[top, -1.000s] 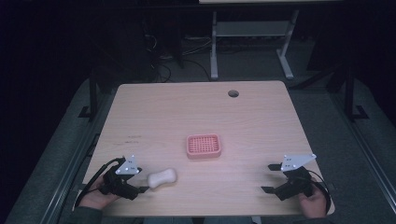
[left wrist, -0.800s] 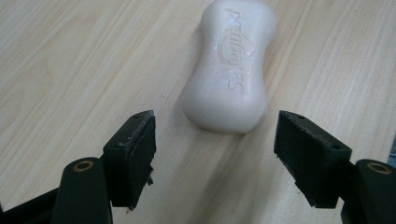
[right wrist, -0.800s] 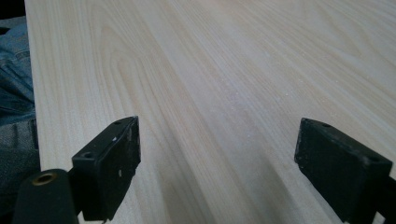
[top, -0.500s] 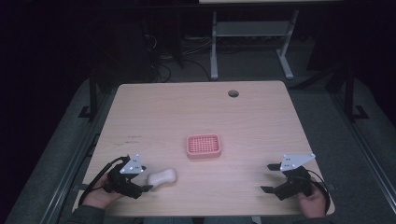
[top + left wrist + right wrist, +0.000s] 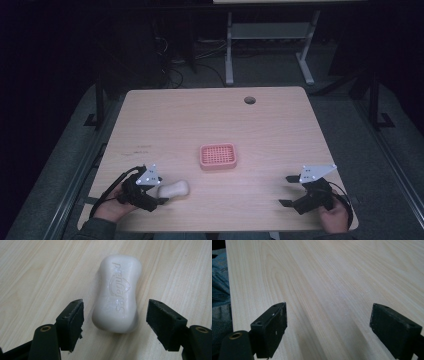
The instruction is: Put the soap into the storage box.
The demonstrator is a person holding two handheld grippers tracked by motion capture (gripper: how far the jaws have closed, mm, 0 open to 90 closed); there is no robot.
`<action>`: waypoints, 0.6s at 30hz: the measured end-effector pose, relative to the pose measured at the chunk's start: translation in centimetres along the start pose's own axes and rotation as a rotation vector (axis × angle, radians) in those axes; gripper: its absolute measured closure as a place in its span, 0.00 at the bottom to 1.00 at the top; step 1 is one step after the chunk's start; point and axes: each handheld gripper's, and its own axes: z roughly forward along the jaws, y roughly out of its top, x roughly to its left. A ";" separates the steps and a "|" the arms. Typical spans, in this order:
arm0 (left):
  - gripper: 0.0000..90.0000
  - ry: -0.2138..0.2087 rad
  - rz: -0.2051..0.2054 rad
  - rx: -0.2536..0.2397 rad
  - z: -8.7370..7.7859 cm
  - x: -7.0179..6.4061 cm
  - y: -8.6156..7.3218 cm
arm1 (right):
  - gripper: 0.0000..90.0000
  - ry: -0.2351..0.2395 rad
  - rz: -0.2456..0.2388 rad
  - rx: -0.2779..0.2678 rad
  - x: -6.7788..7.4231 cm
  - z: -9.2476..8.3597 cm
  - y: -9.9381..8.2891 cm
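Lying on 1 table [image 5: 210, 125]: 1 soap bar [image 5: 117, 292], 1 pink dish [image 5: 218, 156].

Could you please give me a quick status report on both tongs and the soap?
Left tongs open, closing around white bar of soap. Right tongs open, empty. Nothing in the way.

We see the bench [image 5: 210, 125] as pale wood-grain laminate, smooth and matt, with fine lengthwise streaks. On it lies the soap bar [image 5: 117, 292], creamy white, waxy and smooth with a soft sheen, its lettering pressed in relief. The left hand-held gripper [image 5: 115, 315] has matt black plastic jaws with slightly rough, rubbery-looking pads. The soap dish [image 5: 218, 156] looks like pink plastic with a gridded top. Denim cloth [image 5: 219, 287] shows beside the bench edge.
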 end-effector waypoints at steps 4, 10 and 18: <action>0.34 -0.006 0.009 0.002 0.2 0.0 0.3 | 0.16 0.003 -0.001 0.004 0.0 0.1 0.1; 0.35 -0.021 0.018 0.010 0.4 0.1 0.6 | 0.16 0.005 -0.004 0.001 0.0 0.1 0.1; 0.35 -0.039 0.019 0.013 1.0 0.4 1.0 | 0.16 0.005 -0.004 0.003 0.0 0.2 0.1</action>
